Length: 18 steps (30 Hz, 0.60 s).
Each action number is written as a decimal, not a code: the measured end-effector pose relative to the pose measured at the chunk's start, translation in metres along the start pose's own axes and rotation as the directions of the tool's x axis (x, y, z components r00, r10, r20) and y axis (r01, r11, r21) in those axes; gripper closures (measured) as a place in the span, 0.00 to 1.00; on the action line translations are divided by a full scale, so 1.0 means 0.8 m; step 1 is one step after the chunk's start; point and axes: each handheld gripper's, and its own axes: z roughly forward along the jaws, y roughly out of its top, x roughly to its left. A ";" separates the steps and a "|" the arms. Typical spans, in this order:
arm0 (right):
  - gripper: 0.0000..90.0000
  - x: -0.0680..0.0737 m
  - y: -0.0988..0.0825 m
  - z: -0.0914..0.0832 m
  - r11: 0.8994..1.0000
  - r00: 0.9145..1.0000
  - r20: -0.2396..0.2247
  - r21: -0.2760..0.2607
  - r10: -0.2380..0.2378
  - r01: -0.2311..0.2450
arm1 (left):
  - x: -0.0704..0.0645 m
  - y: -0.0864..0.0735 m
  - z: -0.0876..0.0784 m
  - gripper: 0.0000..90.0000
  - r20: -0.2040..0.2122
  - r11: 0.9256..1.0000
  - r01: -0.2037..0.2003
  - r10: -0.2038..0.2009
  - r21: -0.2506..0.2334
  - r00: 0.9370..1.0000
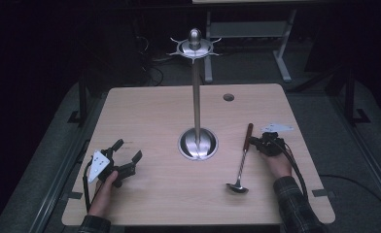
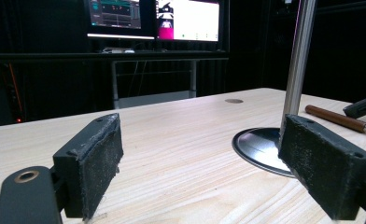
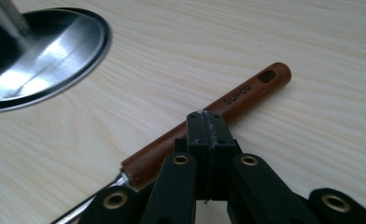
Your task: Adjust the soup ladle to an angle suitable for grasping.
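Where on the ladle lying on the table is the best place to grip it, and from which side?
Grip the ladle on its brown wooden handle, coming from above with the jaws across it. It lies flat, and the round, straight handle probably gives firmer purchase than the thin metal shaft or bowl.

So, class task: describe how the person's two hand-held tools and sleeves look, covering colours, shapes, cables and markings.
Both tools are black, with linked arms joined by brass-coloured rivets and two blocky jaws faced with rough dark pads. The left tool carries a pale three-cornered plate with small dark dots, as does the right tool. A black cable trails from each. The sleeves are dark plaid.
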 end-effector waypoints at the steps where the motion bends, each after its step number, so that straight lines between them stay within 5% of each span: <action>1: 1.00 0.002 0.001 0.001 1.000 1.000 -0.010 -0.001 -0.006 0.006 | 0.000 0.000 0.000 0.15 0.000 1.000 -0.001 0.001 0.000 1.000; 18: 1.00 0.039 0.012 0.017 0.998 0.987 -0.144 0.002 -0.068 0.069 | 0.000 0.000 0.000 0.15 0.000 1.000 0.000 0.000 0.000 1.000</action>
